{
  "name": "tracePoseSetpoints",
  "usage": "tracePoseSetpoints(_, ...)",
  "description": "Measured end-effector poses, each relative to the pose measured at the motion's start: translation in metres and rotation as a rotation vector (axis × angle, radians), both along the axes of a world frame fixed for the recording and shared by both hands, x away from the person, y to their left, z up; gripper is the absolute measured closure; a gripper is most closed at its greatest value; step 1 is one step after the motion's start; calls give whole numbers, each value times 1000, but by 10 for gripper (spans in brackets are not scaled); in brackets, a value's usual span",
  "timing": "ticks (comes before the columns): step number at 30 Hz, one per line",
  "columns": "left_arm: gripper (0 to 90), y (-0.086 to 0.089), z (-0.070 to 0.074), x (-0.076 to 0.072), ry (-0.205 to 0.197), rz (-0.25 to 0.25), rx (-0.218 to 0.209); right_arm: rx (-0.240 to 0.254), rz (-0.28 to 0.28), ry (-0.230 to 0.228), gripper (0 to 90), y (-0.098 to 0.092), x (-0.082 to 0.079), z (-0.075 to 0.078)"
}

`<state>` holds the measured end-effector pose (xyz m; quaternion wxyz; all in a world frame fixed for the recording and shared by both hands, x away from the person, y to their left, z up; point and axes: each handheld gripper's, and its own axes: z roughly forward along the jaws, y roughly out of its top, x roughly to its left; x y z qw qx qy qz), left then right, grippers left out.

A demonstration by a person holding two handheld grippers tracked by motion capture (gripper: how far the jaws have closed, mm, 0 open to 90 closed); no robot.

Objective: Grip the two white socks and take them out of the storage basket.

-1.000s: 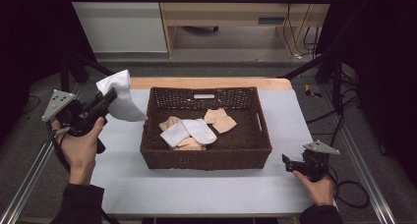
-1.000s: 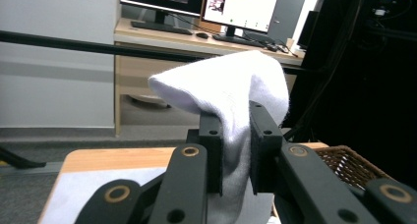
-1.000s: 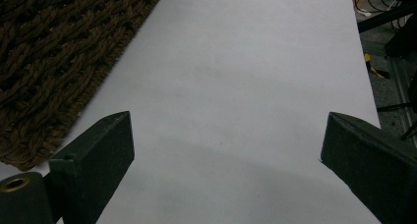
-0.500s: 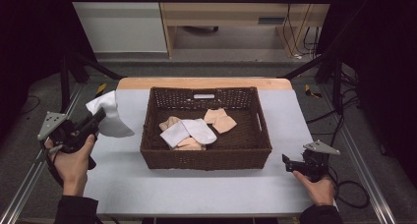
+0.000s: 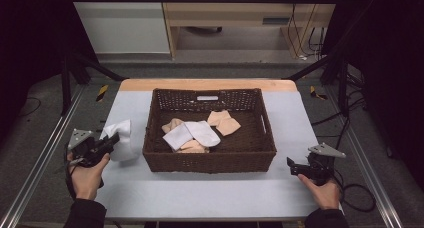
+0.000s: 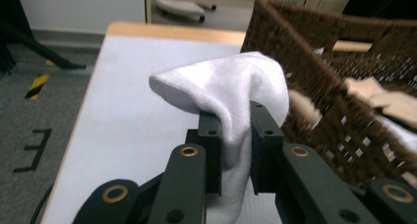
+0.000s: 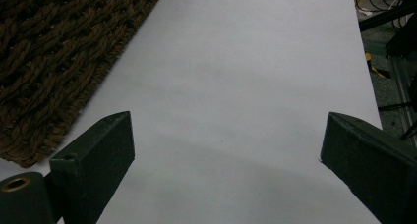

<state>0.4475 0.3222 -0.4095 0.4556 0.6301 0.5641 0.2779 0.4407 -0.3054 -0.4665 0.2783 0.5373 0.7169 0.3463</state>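
the left tool (image 5: 111,140) is clamped on a white sock (image 6: 231,94), its two black jaws pinching a fold of the cloth so the rest drapes over and hangs loose. that pinch at a bunched part looks chosen to keep the soft sock from slipping. the sock sits low over the counter (image 5: 210,198), just beside the left wall of the wicker basket (image 5: 210,163), outside it. the work in hand looks like taking socks out of the basket and laying them on the counter. inside the basket lie another white sock (image 5: 192,134) and a few beige socks (image 5: 224,122), piled loosely. the right tool (image 5: 300,164) rests on the counter near the basket's right front corner, its jaws wide apart with nothing between them, seemingly waiting.
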Motion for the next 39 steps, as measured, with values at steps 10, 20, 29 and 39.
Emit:
tracePoseSetpoints(10,742,-13,-34,13,144,-60,92,-15,7,5,67,1,-1,0)
tracePoseSetpoints(20,492,-12,-29,12,114,-37,60,-16,8,2,68,0,-1,0)
tracePoseSetpoints(29,422,-9,6,0,8,-21,3,-10,0,-1,67,-1,-1,1)
tracePoseSetpoints(39,422,-30,36,-4,-56,-67,-21,3,-6,-4,65,-2,-1,2)
